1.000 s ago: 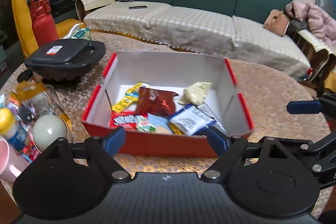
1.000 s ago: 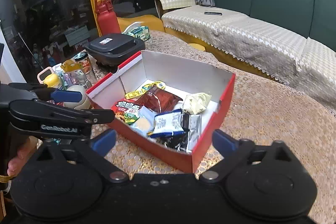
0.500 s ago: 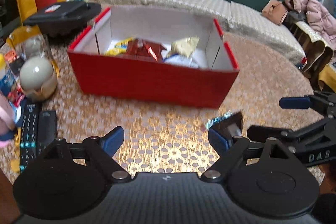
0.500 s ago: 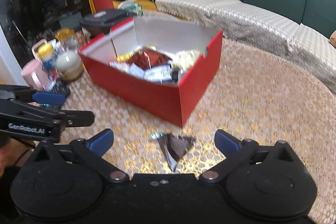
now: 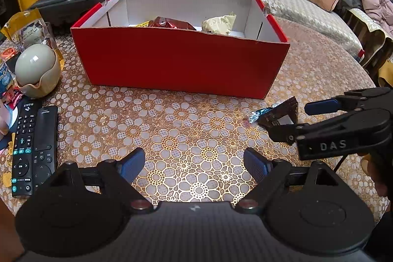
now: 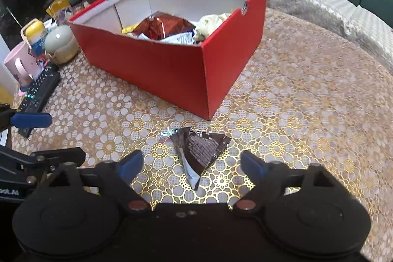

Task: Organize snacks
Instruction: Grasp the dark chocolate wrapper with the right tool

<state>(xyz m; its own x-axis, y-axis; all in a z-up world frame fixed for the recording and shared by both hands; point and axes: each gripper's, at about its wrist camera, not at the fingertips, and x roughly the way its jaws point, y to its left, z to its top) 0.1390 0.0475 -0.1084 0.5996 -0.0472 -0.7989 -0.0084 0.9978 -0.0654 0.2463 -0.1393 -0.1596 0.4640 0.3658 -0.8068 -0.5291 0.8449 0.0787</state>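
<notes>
**Dark snack packet lies between the right jaws**

The dark brown snack packet (image 6: 200, 151) lies on the bench (image 6: 294, 114) just before the red box (image 6: 157, 70) of snacks. The right gripper (image 6: 190, 163) straddles it, jaws just closing, not touching. The left gripper (image 5: 194, 163) stands wide, empty.

Red cardboard box (image 5: 181, 63) near wall hides most of the snack packets inside; only the tops of a shiny red-brown foil packet (image 5: 169, 23) and a pale cream wrapper (image 5: 218, 22) show. Dark brown triangular snack packet (image 5: 280, 114) partly covered by the right gripper's arm in left view. Print on it unreadable. Pink mug (image 6: 18, 65) cut by frame edge. Remote control (image 5: 23, 146) button labels too small.
</notes>
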